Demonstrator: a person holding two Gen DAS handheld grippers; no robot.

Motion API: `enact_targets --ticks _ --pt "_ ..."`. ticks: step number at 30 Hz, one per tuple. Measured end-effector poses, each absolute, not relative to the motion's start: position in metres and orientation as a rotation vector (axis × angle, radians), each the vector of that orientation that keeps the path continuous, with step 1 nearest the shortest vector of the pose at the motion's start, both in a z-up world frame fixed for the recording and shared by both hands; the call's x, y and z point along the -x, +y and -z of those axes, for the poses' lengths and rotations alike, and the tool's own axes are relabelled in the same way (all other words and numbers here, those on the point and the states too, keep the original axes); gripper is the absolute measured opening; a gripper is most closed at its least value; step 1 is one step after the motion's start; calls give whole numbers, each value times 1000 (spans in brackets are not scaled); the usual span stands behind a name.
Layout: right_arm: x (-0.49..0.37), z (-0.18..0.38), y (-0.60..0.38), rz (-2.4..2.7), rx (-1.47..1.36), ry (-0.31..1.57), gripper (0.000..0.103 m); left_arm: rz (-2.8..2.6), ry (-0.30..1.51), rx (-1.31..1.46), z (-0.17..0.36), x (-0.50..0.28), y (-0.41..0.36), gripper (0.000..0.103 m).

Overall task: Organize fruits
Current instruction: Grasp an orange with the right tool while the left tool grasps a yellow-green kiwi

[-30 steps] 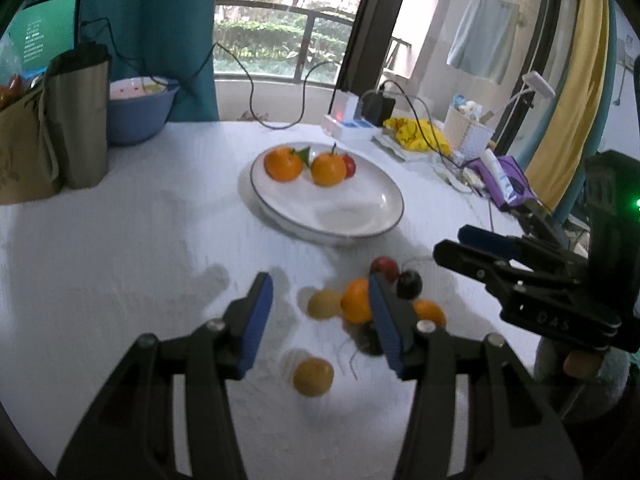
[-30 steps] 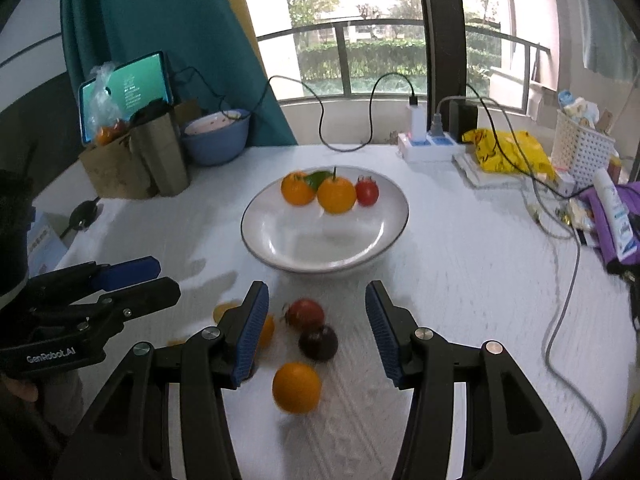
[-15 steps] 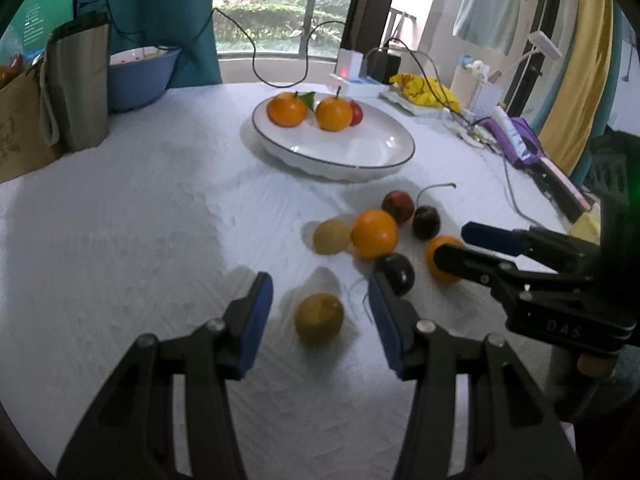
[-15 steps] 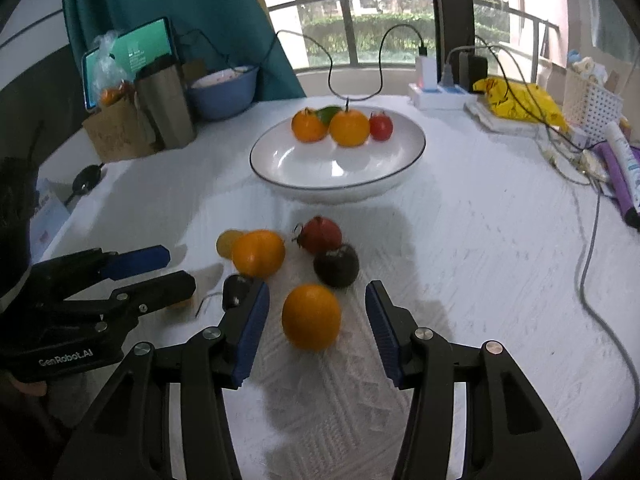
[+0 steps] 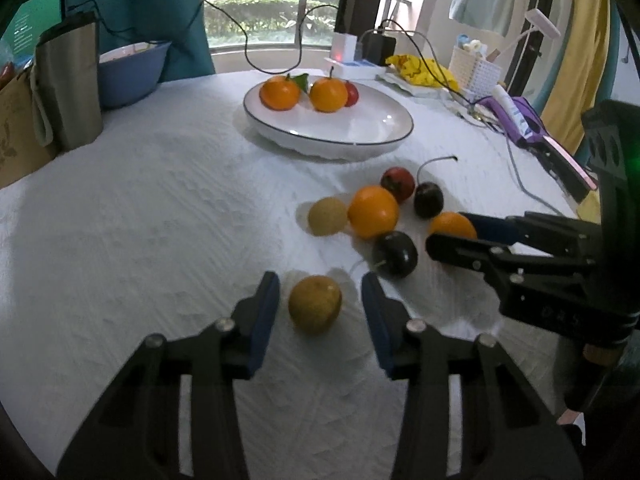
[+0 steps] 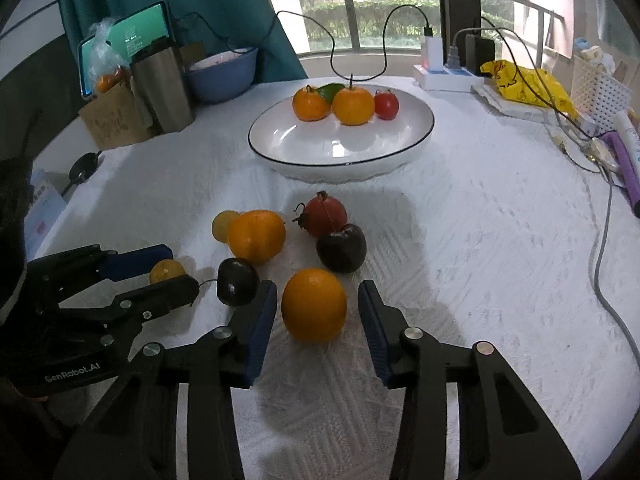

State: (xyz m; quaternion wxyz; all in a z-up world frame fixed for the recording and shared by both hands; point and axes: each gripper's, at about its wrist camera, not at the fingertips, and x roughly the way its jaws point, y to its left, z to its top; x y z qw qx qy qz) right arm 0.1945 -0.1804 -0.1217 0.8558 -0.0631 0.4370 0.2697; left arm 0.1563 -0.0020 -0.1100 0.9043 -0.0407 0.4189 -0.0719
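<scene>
Both tongs have dropped lower, jaws just closing: left tongs [image 5: 316, 304] flank dull yellow fruit [image 5: 315, 309], right tongs [image 6: 317, 308] flank orange [image 6: 314, 305], not yet clamped; gaps hard to judge.

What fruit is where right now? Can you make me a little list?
plate: two oranges and a small red fruit
table: loose fruit in a cluster near the plate
left gripper: jaws have just been closing around a yellow fruit, gaps either side
right gripper: jaws have just been closing around an orange, not touching
</scene>
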Motion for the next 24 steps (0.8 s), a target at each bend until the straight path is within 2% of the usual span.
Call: enact_targets --ticks 1,3,14,24 --pt "-195 122 -180 -568 136 923 35 146 866 81 110 -156 -2 33" --pt "-195 123 -179 -573 138 927 34 142 871 78 111 -156 -3 27" --pt "-192 119 -180 -635 123 917 34 132 878 90 107 -152 -3 27" --pt "-200 93 -194 -670 107 855 34 93 821 103 79 -158 -4 27"
